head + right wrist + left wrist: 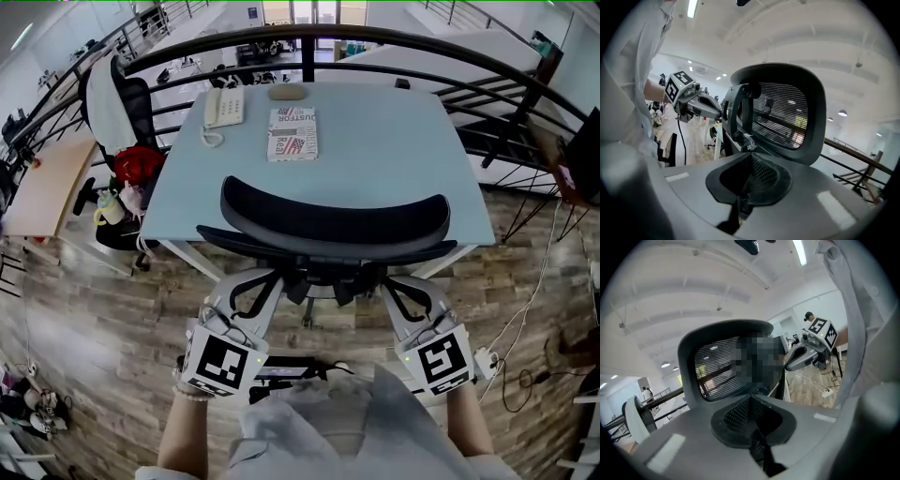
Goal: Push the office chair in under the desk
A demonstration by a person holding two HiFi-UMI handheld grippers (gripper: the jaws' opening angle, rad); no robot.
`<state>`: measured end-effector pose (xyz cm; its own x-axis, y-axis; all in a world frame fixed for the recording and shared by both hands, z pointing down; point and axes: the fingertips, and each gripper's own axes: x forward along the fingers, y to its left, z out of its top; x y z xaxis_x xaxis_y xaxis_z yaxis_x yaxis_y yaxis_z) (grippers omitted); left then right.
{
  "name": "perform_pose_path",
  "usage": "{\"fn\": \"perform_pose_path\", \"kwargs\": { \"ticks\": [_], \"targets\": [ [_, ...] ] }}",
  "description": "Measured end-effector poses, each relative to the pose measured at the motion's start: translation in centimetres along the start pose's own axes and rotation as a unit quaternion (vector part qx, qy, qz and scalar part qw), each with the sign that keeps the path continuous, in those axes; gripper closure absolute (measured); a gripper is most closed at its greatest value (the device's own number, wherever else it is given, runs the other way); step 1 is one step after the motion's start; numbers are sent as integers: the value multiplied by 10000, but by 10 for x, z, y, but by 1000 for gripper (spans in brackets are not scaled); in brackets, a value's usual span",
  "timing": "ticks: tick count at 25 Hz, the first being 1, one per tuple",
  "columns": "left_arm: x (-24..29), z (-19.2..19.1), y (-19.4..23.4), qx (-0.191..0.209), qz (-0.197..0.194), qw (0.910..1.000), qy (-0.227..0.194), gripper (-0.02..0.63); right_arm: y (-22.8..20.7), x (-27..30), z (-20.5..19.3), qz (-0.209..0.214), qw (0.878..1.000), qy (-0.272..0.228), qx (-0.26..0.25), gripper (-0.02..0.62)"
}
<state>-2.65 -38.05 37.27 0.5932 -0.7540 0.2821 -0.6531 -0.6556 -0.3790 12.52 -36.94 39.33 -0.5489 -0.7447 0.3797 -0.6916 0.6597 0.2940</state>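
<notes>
The office chair's black curved backrest [333, 220] stands at the near edge of the light blue desk [394, 150], its seat partly beneath the top. My left gripper [253, 291] is shut with its tips against the left side of the backrest frame. My right gripper [411, 295] is shut against the right side. In the left gripper view the shut gripper [752, 401] meets the mesh backrest [717, 371], with the right gripper [806, 355] beyond. In the right gripper view the shut gripper [750, 159] touches the backrest [787, 112], with the left gripper [701, 105] opposite. Nothing lies between either pair of jaws.
A white telephone [225, 106] and a printed box [292, 133] lie on the desk. A black railing [375, 42] curves behind it. Another chair with a white garment [112, 103] and a red bag [139, 164] stand left. Cables and a power strip [487, 361] lie on the wooden floor right.
</notes>
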Motion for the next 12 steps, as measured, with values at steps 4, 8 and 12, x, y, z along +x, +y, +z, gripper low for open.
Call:
{"fn": "perform_pose_path", "kwargs": {
  "ticks": [4,8,12],
  "targets": [
    [1,-1,-4,-96,-34,9999,1,601,-1,1,3,-66,9997,-58,249,588],
    [5,-1,-11,-23,-121,9999,-17,601,0,3,2,-76,9993,-94,368,588],
    [5,-1,-13,-48,-144,9999,-5,601,-1,2,2,-101,9990,-64,440,588]
  ]
}}
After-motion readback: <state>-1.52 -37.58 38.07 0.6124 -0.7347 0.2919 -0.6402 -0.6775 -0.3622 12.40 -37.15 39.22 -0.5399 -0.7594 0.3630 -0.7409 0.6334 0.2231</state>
